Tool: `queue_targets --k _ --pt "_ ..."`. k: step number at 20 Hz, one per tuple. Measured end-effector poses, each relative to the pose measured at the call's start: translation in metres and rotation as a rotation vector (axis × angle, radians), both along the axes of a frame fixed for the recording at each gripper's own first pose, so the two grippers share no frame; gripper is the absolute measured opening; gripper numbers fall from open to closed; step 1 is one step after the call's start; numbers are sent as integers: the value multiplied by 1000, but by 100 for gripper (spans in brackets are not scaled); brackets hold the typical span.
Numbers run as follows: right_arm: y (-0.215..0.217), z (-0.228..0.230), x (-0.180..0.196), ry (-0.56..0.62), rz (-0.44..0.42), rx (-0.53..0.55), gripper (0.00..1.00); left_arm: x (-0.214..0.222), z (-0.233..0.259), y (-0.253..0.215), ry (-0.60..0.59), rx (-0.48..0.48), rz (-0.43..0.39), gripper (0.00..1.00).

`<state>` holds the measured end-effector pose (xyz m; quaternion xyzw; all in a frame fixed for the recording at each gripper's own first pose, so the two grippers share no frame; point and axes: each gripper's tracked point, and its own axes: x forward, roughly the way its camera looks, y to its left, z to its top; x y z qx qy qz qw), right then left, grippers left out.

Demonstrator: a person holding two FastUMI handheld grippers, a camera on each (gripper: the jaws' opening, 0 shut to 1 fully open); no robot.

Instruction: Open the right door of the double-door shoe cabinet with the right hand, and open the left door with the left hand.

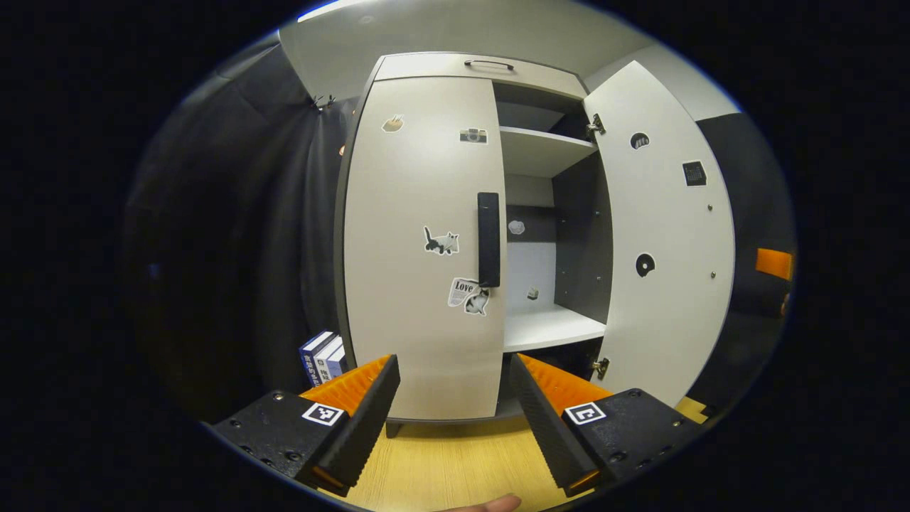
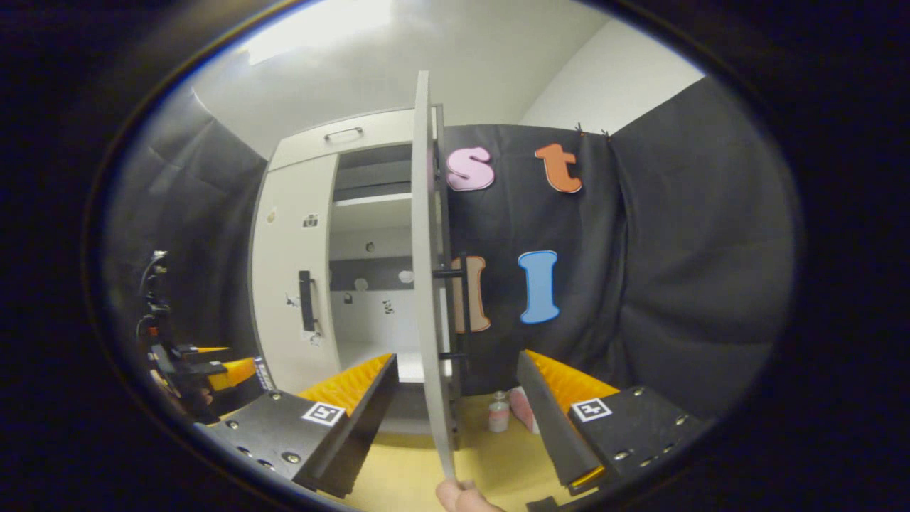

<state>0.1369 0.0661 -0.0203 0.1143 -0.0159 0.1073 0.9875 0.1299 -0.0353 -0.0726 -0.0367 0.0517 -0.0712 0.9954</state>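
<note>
Facing the cabinet (image 1: 455,235), the left tool (image 1: 455,398) hangs released, lined up below the closed left door's handle (image 1: 488,239) for the coming pull. Right door (image 2: 426,284) stands swung out, edge-on between the right tool's (image 2: 455,398) spread, released fingers.

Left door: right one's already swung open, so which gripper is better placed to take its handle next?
Left. The left gripper is open and faces the shut left door, whose handle stands just above its gap. The right gripper is open around the edge of the open right door, farther from that handle.
</note>
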Motion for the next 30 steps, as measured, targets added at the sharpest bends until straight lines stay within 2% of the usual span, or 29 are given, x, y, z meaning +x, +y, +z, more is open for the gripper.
queue_targets --k 1,3,8,9,12,17,20,21,23,24,25,26,27,28,29,30 --pt "3 -4 -10 7 8 17 97 4 6 -2 -8 -1 -6 97" --pt "11 -12 -25 15 24 38 100 12 17 -5 -19 0 -4 97" --pt "35 -31 -53 28 40 -18 96 50 36 -15 -37 61 21 96" --pt "42 -33 -58 24 48 -18 100 59 39 -20 -38 57 16 97" --pt "58 -43 -74 29 81 -13 100 90 47 -32 -35 40 28 97" --pt "81 -52 -93 50 154 56 100 134 55 -41 -35 58 57 97" --pt "70 -51 -98 27 111 58 100 149 65 -44 -37 0 62 97" --pt "68 -49 -98 11 101 72 100 154 71 -39 -52 -10 81 92" --pt "66 -44 -102 -8 109 113 100 166 76 -28 -73 16 133 88" --pt "64 -43 -104 -11 110 134 100 174 72 -33 -60 33 112 88" --pt "60 -43 -104 -13 105 151 100 179 66 -41 -46 47 80 82" --pt "57 -43 -105 -9 98 169 100 186 59 -45 -25 45 57 72" --pt "58 -44 -106 1 102 195 99 193 48 -50 14 22 36 55" --pt "63 -44 -109 6 127 218 98 191 40 -50 39 -30 46 51" --pt "66 -44 -109 8 149 232 98 195 52 -51 -42 -63 44 40" --pt "64 -48 -109 16 149 235 98 193 51 -51 -33 -78 47 38"
